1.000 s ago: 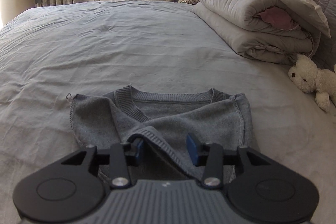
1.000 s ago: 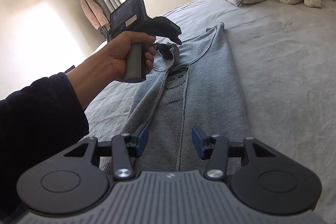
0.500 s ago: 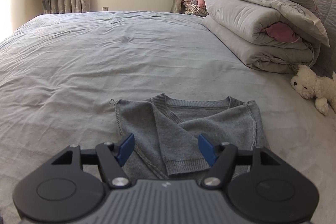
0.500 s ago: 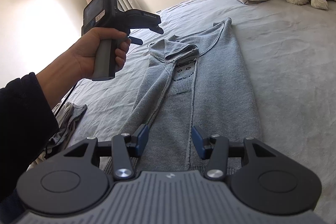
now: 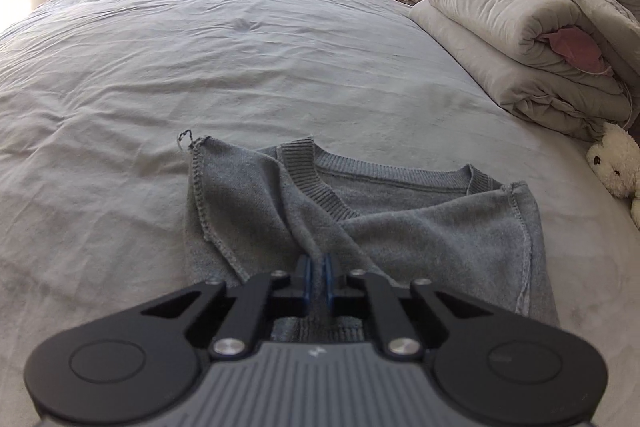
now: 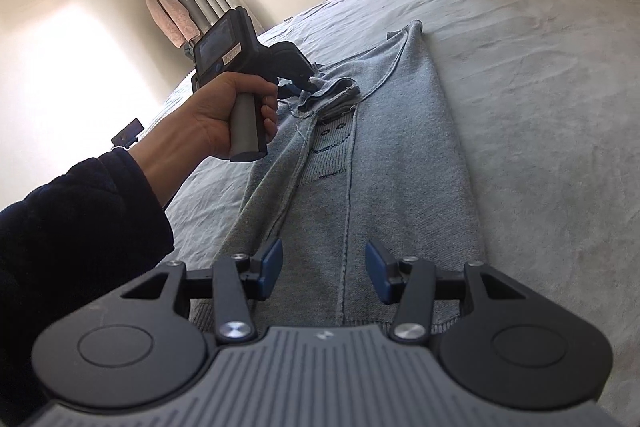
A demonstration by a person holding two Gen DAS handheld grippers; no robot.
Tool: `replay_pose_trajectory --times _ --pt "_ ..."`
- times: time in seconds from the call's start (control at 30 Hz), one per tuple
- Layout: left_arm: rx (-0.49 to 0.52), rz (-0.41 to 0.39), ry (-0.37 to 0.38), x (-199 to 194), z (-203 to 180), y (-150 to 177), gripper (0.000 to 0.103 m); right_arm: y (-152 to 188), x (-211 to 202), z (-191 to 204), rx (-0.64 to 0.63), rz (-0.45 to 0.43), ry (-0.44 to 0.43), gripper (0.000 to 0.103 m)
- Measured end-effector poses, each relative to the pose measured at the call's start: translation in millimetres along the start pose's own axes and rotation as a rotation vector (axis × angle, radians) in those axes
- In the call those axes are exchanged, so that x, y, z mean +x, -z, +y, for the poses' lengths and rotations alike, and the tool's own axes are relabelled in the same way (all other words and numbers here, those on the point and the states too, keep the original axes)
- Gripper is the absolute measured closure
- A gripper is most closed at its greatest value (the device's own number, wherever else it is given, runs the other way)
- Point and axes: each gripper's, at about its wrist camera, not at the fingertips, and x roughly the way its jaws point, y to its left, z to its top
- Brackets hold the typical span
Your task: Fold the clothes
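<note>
A grey knit sweater (image 5: 420, 239) lies face up on the bed, its sleeves folded across the chest. In the left wrist view my left gripper (image 5: 317, 277) is shut on a ridge of the folded sleeve just below the ribbed collar. The right wrist view shows the same grip: a hand (image 6: 216, 123) holds the left gripper (image 6: 306, 87), pinching the bunched sleeve cuff (image 6: 336, 93). The sweater (image 6: 400, 155) stretches lengthwise toward my right gripper (image 6: 324, 273). That gripper hovers open above the hem, blue pads apart, nothing pressed between them.
The grey bedsheet (image 5: 240, 67) spreads wide to the left and beyond the sweater. A folded grey duvet (image 5: 520, 27) and a white plush toy (image 5: 614, 163) sit at the right by the headboard. A dark sleeve (image 6: 72, 247) fills the lower left of the right wrist view.
The left gripper opened wide and drew back, leaving the sleeve lying on the chest, then dropped forward and shut on the sleeve fold. The right gripper has stayed where it was.
</note>
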Motion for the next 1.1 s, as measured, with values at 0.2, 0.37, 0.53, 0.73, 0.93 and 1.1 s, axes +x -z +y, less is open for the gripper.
replay_pose_trajectory --times 0.2,0.37,0.53,0.73,0.93,1.1 --pt "-0.022 -0.024 0.105 -7 -17 -15 0.101 2 0 1 0.005 0.011 -0.015 0.053" --pt "-0.094 0.006 0.132 4 -30 -19 0.094 3 2 0 0.016 0.017 0.003 0.053" --pt "-0.115 -0.034 0.187 -11 -33 -24 0.063 4 5 0 0.001 0.023 0.017 0.053" --pt "-0.134 -0.053 0.108 -55 8 -17 0.055 1 3 -1 -0.014 0.001 0.033 0.053" --pt "-0.054 -0.05 0.048 -142 59 38 0.051 0 6 4 -0.054 -0.008 0.052 0.053" --pt "-0.074 0.019 0.06 -202 90 108 0.051 7 14 16 -0.127 0.012 0.072 0.053"
